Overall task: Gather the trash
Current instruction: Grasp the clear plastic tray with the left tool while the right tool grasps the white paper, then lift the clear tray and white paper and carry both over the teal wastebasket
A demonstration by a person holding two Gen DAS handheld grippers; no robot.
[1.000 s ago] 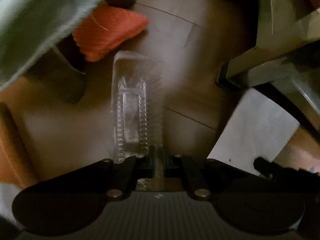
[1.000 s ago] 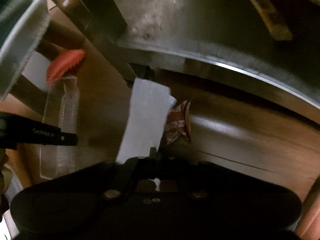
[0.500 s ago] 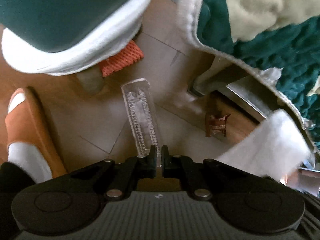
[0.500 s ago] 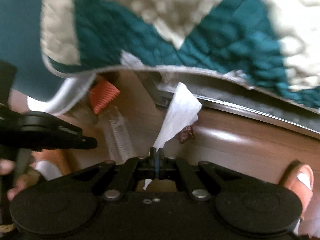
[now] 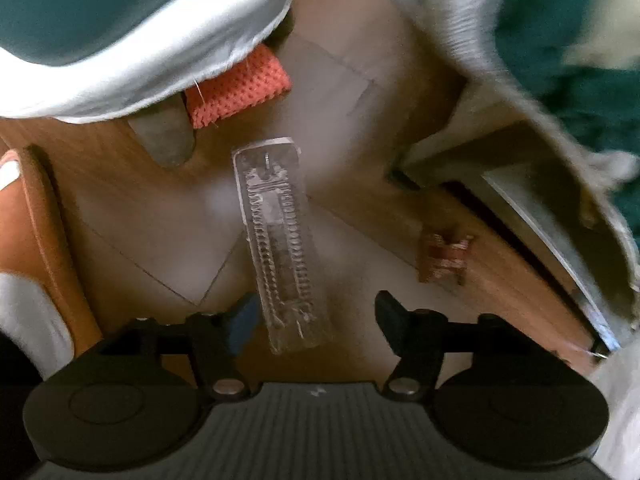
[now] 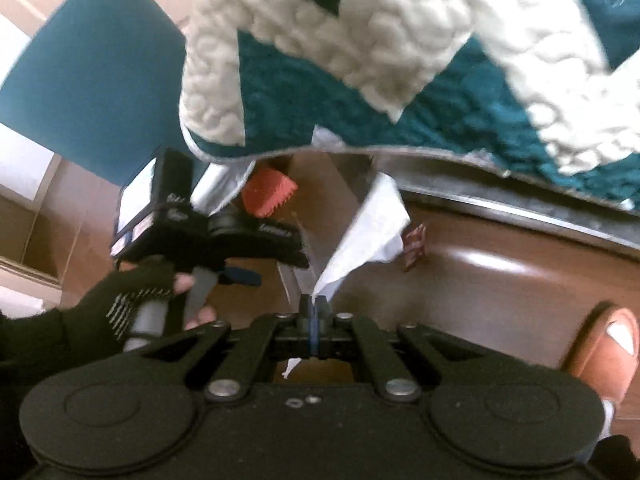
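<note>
Left wrist view: the left gripper (image 5: pixel 312 316) is pointed straight down at a wooden floor (image 5: pixel 132 208), and its jaws are opening. Between the two fingers a clear plastic tray (image 5: pixel 280 240) is seen, long and ribbed. Its near end lies just beside the left finger's blue pad (image 5: pixel 242 320), and a gap is seen between it and the right finger; no pad is seen pressing on it. Whether the tray is resting on the floor or in the air cannot be told.

An orange mesh piece (image 5: pixel 236 88) is seen beyond the tray, partly under a teal cushion with a white edge (image 5: pixel 120 32). A small brown wrapper (image 5: pixel 442 258) lies on the floor to the right, near a metal bed rail (image 5: pixel 552 248). An orange slipper (image 5: pixel 40 232) is seen at the left edge.

Right wrist view: the right gripper (image 6: pixel 314 306) is closed tight on a corner of white tissue paper (image 6: pixel 372 224), which is held up above the floor. The same brown wrapper is seen just past the paper. A teal and cream quilt (image 6: pixel 400 40) is draped over the bed edge above. A gloved hand (image 6: pixel 132 300) is wrapped around the left gripper's handle at the left.
</note>
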